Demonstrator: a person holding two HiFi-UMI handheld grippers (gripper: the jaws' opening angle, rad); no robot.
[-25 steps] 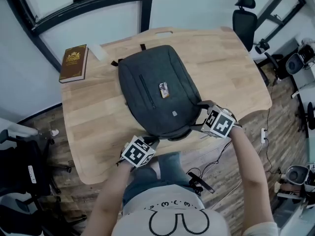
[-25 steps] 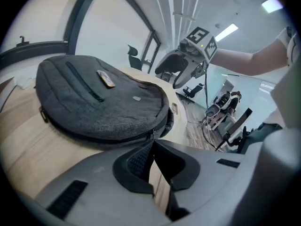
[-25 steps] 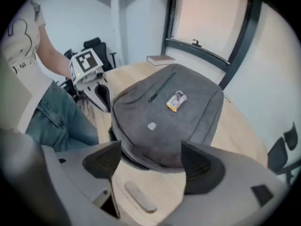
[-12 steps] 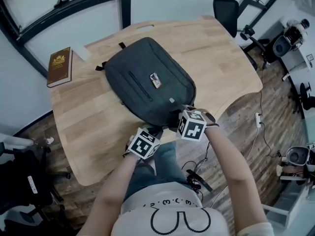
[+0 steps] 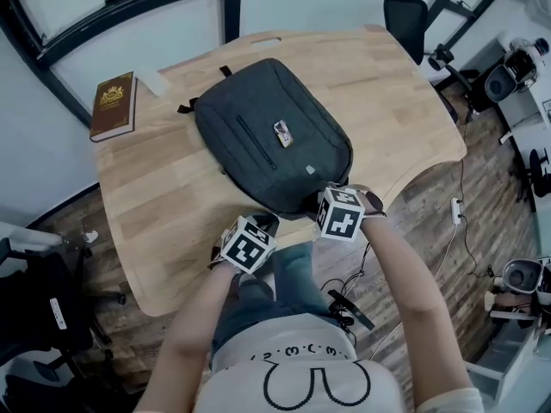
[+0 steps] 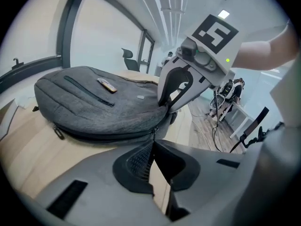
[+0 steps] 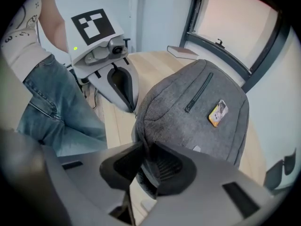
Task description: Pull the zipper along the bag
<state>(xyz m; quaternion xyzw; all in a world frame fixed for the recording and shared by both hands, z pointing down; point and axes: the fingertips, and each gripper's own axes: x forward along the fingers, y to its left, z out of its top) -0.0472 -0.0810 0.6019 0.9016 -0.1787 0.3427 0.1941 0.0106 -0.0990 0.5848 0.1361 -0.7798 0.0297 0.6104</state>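
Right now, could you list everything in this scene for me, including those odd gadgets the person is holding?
backpack: one, dark grey, lying flat mid-table
badge: one, orange, on the backpack's front
zipper pull: one, dark, at the backpack's near edge
book: one, brown with gold emblem, table's far left corner
table: one, light wood
office chair: one plainly seen, black, beyond the table's far right
cables: several, dark, on the wood floor at right
person: one, white top and jeans, at the near edge
left gripper: grey, shut on the zipper pull
right gripper: grey, jaws have just been closing, pinching the backpack's near edge
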